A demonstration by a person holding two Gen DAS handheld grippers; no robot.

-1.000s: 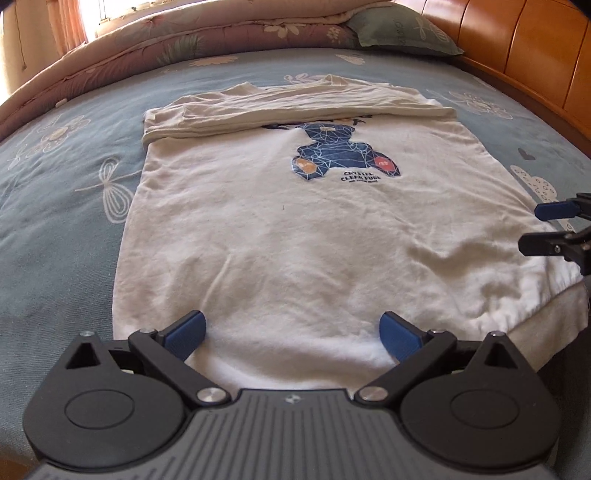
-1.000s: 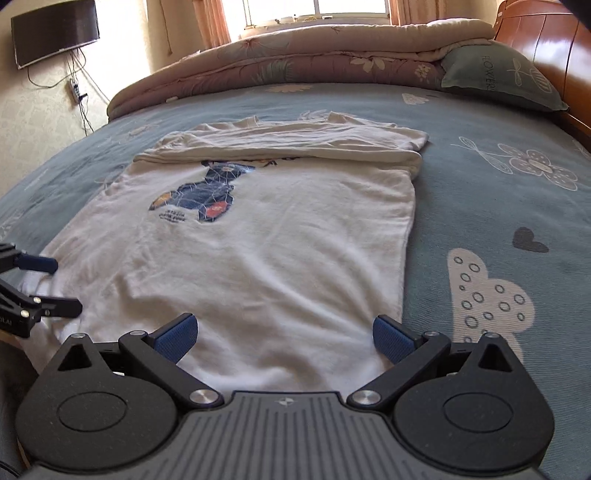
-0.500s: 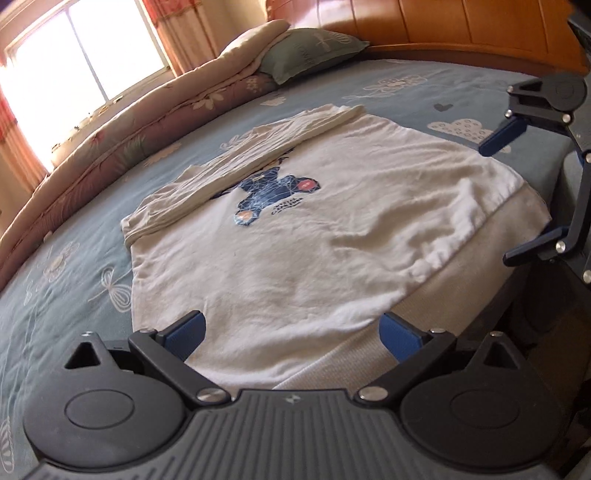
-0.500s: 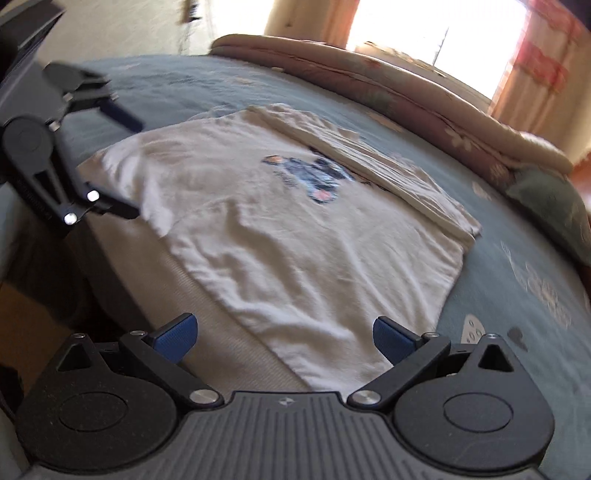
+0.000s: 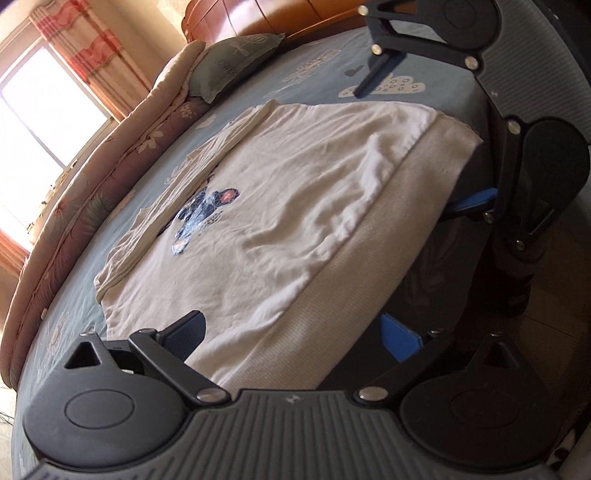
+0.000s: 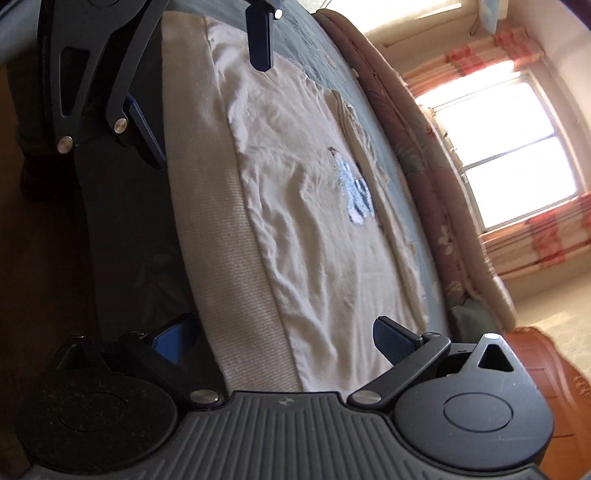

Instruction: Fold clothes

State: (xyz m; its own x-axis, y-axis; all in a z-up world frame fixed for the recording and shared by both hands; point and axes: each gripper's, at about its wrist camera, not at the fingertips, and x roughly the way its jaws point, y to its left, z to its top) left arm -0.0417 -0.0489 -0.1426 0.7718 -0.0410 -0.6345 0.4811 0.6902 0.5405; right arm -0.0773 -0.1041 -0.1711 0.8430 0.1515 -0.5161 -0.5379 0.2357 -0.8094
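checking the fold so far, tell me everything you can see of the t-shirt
The t-shirt is cream white, soft wrinkled cotton by its look, lying flat and face up on the blue bed. A dark blue bear print sits on its chest. Its top part is folded over in a band across the far end. The hem lies along the bed's near edge, between the open fingers of the left claw and right claw.

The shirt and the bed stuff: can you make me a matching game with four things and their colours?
Things:
1. shirt
2. pillow
3. headboard
4. curtain

Colours:
A. orange wood
B. green
C. red and cream stripes
D. cream with a blue bear

Pairs: 1-D, 2-B, 3-A, 4-C
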